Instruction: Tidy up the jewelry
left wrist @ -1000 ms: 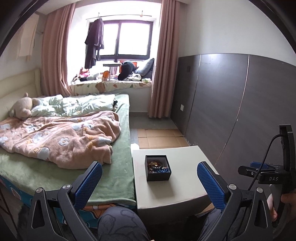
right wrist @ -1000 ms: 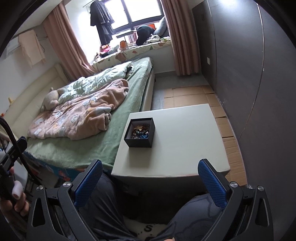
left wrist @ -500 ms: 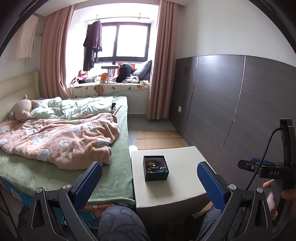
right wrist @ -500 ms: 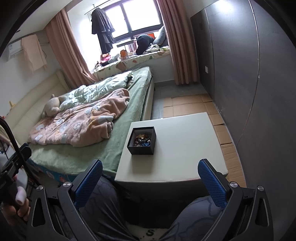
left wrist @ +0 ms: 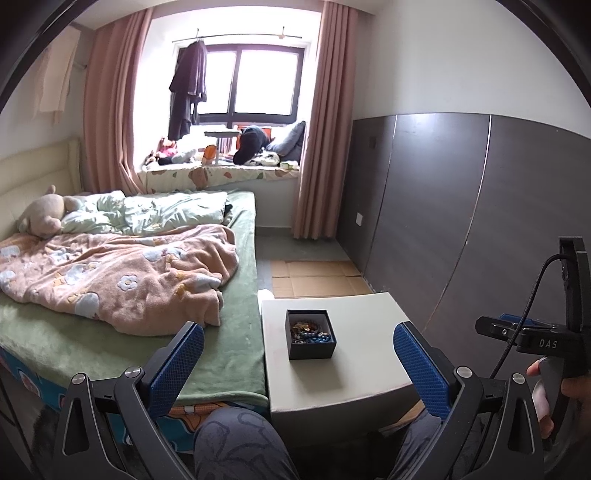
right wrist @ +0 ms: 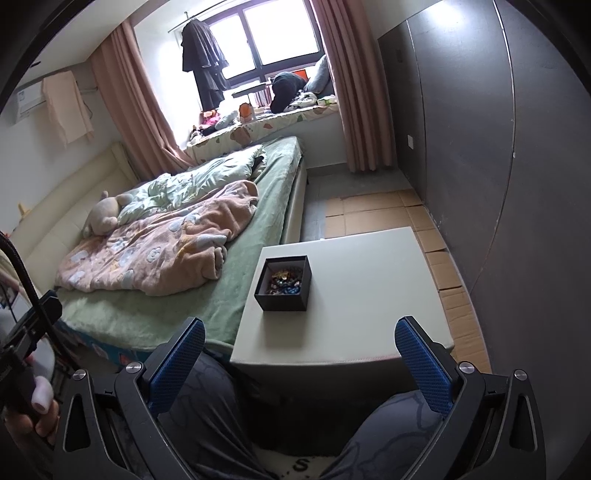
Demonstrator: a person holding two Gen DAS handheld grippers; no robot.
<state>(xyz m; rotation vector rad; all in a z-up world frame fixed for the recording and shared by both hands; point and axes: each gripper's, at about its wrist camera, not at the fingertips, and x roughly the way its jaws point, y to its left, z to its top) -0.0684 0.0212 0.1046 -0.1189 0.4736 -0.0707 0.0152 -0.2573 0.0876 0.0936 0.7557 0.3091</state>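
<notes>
Bedding lies rumpled on the bed (left wrist: 122, 325), left of the white table (right wrist: 354, 295). Near the table's bed-side edge sits the black box (right wrist: 283, 284), beads and trinkets heaped inside. Both tools hang back over the sitter's knees, well short of it: left gripper (left wrist: 299, 365) and right gripper (right wrist: 300, 363) gape wide, holding nothing. Sorting looks unstarted; next, one must reach forward and down into the box.

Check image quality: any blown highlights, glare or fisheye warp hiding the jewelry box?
Left wrist: window blown out, wall panels bowed by fisheye, black box sharp and evenly lit. Right wrist: glare patch on the dark wall; box clear, beads too small to resolve.
</notes>
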